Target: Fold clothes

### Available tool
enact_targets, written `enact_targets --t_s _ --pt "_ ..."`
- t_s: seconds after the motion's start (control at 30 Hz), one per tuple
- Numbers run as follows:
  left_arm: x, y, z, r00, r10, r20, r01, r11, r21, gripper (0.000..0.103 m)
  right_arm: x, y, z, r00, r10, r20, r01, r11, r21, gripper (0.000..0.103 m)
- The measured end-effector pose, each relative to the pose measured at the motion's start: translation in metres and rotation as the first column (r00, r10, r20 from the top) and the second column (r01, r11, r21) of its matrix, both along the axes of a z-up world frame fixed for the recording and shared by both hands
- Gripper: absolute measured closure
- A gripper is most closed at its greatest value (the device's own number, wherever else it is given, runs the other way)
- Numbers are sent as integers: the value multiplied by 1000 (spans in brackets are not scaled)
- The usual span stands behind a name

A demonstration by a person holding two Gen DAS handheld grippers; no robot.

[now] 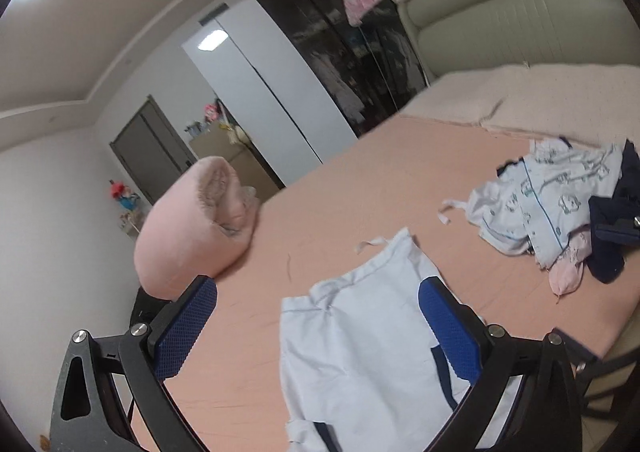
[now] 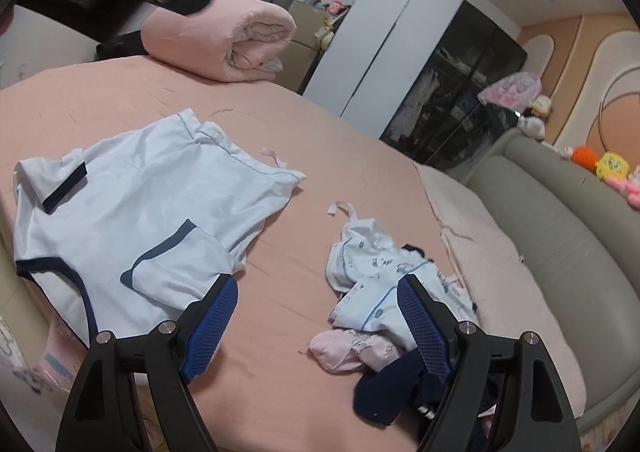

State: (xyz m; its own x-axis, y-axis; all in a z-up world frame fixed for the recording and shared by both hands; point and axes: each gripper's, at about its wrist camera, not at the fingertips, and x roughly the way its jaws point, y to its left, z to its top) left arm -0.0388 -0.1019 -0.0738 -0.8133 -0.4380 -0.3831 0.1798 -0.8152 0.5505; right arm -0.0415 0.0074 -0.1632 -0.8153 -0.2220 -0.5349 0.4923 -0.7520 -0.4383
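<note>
- The left gripper (image 1: 318, 322) is spread wide above the bed (image 1: 380, 179); nothing sits between its blue pads.
- The right gripper (image 2: 316, 326) is likewise spread and empty.
- The pale blue shirt (image 2: 152, 207) with dark trim lies mostly flat on the pink sheet, one sleeve folded inward.
- A pile of clothes (image 2: 384, 292) lies crumpled beside the shirt, apart from it.
- A rolled pink blanket (image 2: 224, 39) rests at the far edge of the bed.

The light blue shirt (image 1: 360, 352) runs off the left wrist view's bottom edge behind a blue pad, while the dark garment (image 2: 384, 392) lies partly hidden beneath the heaped clothes pile (image 2: 384, 284).
</note>
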Motion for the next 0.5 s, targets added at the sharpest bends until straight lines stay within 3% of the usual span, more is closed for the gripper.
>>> enact_targets --t_s 0.1,0.2,0.33,0.4,0.5 --pt "-15 -1 -9 999 28 29 -30 998 57 0 -4 -1 -6 999 -20 32 20 1000 -6 21" --pt "-20 -14 -23 996 60 60 -71 977 203 0 -11 0 -12 994 -76 72 76 997 2 21" --pt "-28 -27 -42 987 59 148 -106 939 328 0 -25 11 -11 964 -157 214 188 973 -131 21" --pt "-28 -27 -48 985 53 165 -105 942 320 0 -30 16 -8 946 -177 271 234 952 -197 21" --pt "-25 -22 -59 979 24 200 -83 952 293 0 -33 15 -14 924 -220 313 296 930 -220 21"
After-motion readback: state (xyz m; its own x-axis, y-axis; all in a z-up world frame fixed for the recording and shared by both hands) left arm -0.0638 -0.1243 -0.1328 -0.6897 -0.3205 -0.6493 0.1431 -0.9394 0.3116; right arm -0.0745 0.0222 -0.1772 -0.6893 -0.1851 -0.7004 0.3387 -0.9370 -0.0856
